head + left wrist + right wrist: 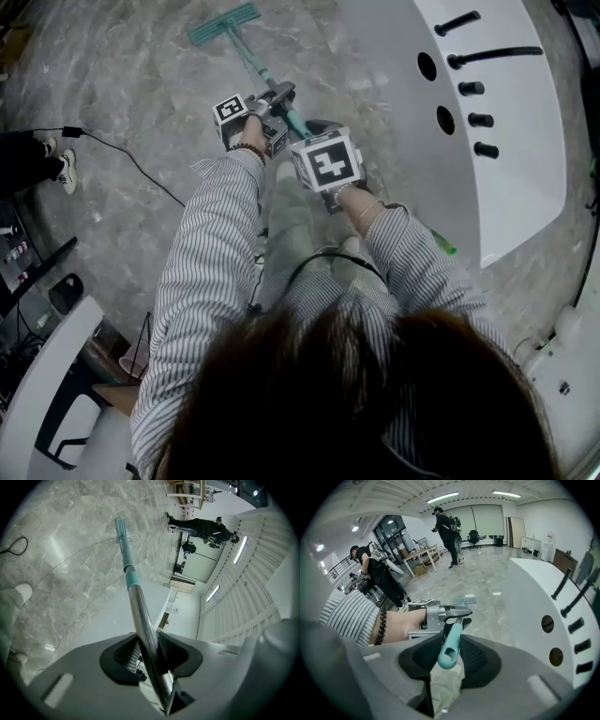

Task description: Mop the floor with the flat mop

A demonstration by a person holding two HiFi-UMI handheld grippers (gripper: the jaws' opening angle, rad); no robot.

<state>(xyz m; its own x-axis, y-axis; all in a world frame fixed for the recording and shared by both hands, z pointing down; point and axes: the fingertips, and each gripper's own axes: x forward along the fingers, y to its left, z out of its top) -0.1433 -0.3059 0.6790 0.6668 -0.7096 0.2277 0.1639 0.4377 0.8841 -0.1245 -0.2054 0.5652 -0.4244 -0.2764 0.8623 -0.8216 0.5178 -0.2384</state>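
Note:
The flat mop lies with its teal head [223, 23] on the grey marble floor ahead of me, and its pole [251, 58] slants back to both grippers. My left gripper [279, 94] is shut on the metal part of the pole [140, 620], below the teal sleeve [131, 577]; the mop head [121, 529] shows far along it. Behind it, my right gripper [319, 131] is shut on the teal handle end [451, 645], with a scrap of pale cloth [445, 686] caught in the jaws. The right gripper view also shows the left gripper [443, 613] just ahead.
A large white curved panel [506, 169] with black pegs and holes stands close on the right. A black cable [127, 155] crosses the floor at left, near a person's shoe [66, 171]. Two people [447, 527] stand by desks farther off. A white chair [56, 375] is behind me, left.

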